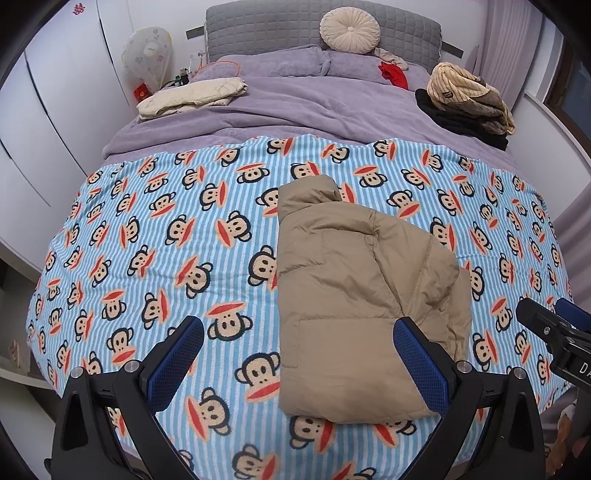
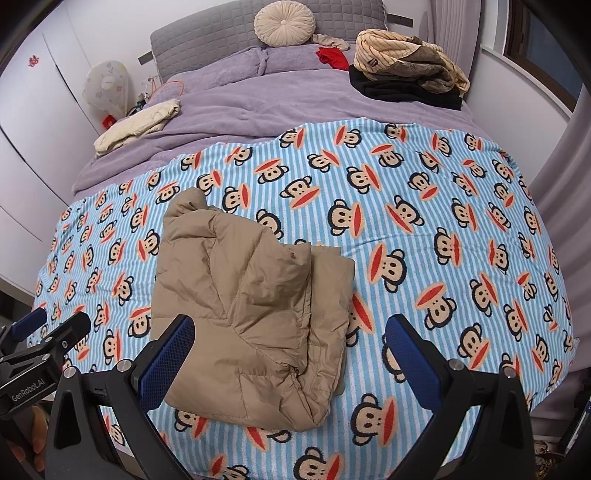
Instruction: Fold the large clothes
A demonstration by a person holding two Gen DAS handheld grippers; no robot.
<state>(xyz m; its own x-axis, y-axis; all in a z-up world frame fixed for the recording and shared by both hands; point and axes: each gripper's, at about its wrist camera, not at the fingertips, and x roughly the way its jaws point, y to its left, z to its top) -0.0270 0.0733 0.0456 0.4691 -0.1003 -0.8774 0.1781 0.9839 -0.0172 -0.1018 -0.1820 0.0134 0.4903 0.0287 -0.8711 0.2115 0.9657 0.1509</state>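
A tan puffer jacket (image 1: 354, 295) lies folded into a narrow bundle on the blue striped monkey-print blanket (image 1: 166, 240) at the foot of the bed. It also shows in the right wrist view (image 2: 251, 314). My left gripper (image 1: 299, 365) is open and empty, held just above the jacket's near left edge. My right gripper (image 2: 291, 365) is open and empty, over the jacket's near right edge. Each gripper shows at the edge of the other's view, the right gripper (image 1: 554, 332) and the left gripper (image 2: 44, 339).
A folded cream garment (image 1: 192, 96) lies far left on the purple duvet (image 1: 280, 103). A pile of striped, brown and black clothes (image 1: 469, 99) sits far right. A round cushion (image 1: 349, 31) leans on the grey headboard. White wardrobes stand left.
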